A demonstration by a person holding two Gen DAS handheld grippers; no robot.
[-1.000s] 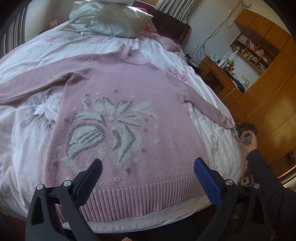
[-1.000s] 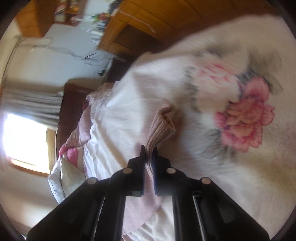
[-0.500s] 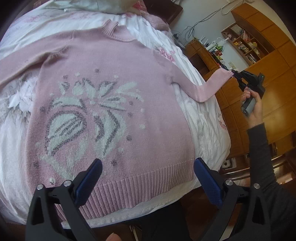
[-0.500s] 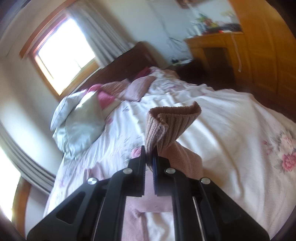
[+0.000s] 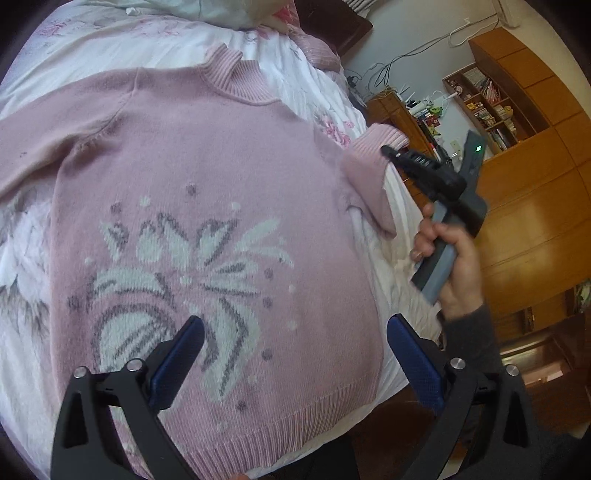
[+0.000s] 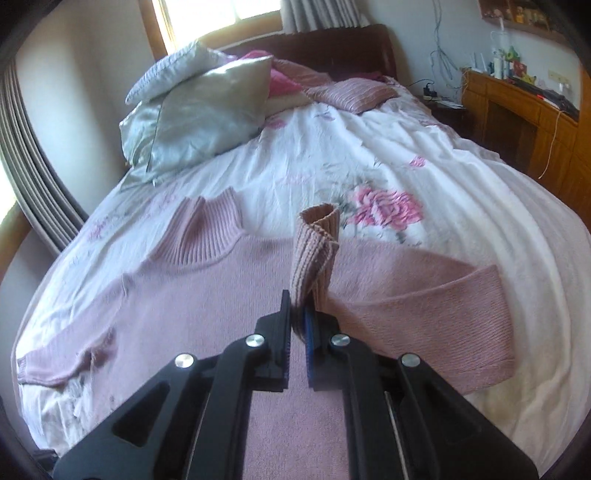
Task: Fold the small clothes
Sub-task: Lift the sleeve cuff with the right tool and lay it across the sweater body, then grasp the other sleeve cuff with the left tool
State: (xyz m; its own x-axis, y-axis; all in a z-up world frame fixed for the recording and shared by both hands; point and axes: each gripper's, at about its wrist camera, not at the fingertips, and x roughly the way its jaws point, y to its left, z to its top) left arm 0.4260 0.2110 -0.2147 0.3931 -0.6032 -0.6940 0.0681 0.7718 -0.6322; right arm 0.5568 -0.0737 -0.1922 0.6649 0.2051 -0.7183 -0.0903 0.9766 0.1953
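Observation:
A pink knitted sweater (image 5: 207, 177) with a pale flower pattern lies face up on the bed, collar (image 6: 207, 232) towards the pillows. My right gripper (image 6: 297, 314) is shut on the ribbed cuff (image 6: 317, 240) of the sweater's right sleeve (image 6: 436, 310), held above the chest with the sleeve doubled back. In the left wrist view that gripper (image 5: 388, 151) and its hand sit at the sweater's right shoulder. My left gripper (image 5: 295, 358) hovers open over the lower hem, holding nothing. The other sleeve (image 6: 66, 365) lies stretched out flat.
The bed has a white floral cover (image 6: 388, 162), with silver pillows (image 6: 199, 110) and a pink striped one (image 6: 354, 92) at the head. Wooden cabinets (image 5: 535, 206) and a cluttered desk (image 6: 517, 99) stand along the bed's right side. A window (image 6: 221, 18) is behind.
My right gripper has lifted the cuff from the bed's right edge and carried it inward over the sweater's chest, doubling the sleeve. The left gripper stayed open and moved closer over the hem.

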